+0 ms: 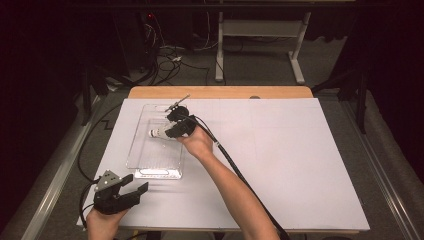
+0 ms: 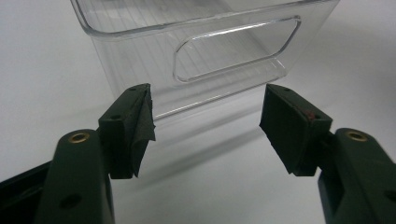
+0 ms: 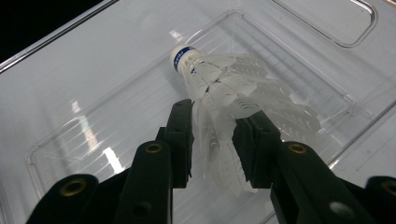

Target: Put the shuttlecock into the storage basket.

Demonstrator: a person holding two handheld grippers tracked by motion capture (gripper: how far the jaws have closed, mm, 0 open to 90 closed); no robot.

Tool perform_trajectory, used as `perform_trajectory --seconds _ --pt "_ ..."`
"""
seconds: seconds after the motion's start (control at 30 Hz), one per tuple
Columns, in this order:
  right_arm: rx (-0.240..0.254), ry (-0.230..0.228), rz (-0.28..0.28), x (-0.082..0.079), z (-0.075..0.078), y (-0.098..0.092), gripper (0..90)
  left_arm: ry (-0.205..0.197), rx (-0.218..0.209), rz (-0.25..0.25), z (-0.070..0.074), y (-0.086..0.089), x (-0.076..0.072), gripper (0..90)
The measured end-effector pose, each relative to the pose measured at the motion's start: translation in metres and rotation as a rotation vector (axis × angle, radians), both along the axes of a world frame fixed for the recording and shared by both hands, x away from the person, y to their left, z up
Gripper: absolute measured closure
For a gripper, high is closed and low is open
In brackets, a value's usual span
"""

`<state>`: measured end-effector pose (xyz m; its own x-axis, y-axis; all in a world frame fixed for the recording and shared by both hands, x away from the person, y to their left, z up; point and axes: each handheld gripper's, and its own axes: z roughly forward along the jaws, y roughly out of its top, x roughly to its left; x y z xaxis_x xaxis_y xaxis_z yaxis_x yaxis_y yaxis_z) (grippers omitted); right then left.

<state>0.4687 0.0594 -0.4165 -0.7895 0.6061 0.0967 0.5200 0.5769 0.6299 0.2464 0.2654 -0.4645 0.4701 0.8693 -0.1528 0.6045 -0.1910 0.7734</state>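
Note:
A white feathered shuttlecock [image 1: 158,133] with a blue-banded cork lies in the clear plastic bin [image 1: 134,152] on the table's left half. In the right gripper view the shuttlecock [image 3: 224,88] points its cork away and down toward the bin floor [image 3: 70,107], while its feather skirt sits between my right gripper's [image 3: 212,119] jaws. The jaws stand a little apart around the feathers without squeezing them. Reaching over the bin's far part from the right, my right gripper [image 1: 171,131] is open. My left gripper [image 1: 139,182] rests open near the front left corner, facing the bin's handle cutout [image 2: 233,51], with nothing between its jaws.
A white sheet [image 1: 280,150] covers the wooden table [image 1: 220,92]. The right gripper's black cable [image 1: 240,175] trails across it toward the front edge. Beyond the table are loose floor cables [image 1: 170,57] and a white desk frame [image 1: 260,35].

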Motion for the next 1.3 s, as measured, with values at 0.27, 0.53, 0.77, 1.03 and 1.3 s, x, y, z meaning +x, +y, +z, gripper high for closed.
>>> perform_trajectory --seconds 0.27,0.53,0.77,1.03,1.3 --pt "0.0 -0.006 -0.001 -0.003 0.002 -0.006 68.7 0.001 -0.007 0.012 0.0 0.003 0.0 35.3" --pt "0.015 -0.007 -0.011 -0.006 0.006 -0.015 68.9 0.002 -0.001 0.01 0.0 0.002 0.001 35.2" --pt "0.039 -0.016 -0.008 -0.009 0.013 -0.019 69.0 0.002 0.005 0.009 0.0 0.002 0.0 35.2" --pt "0.043 -0.024 -0.014 -0.012 0.016 -0.024 69.5 0.003 0.004 0.009 0.0 0.002 0.0 35.1" --pt "0.066 -0.026 -0.031 -0.012 0.016 -0.034 70.1 0.004 0.003 0.01 0.0 0.001 0.0 35.1"
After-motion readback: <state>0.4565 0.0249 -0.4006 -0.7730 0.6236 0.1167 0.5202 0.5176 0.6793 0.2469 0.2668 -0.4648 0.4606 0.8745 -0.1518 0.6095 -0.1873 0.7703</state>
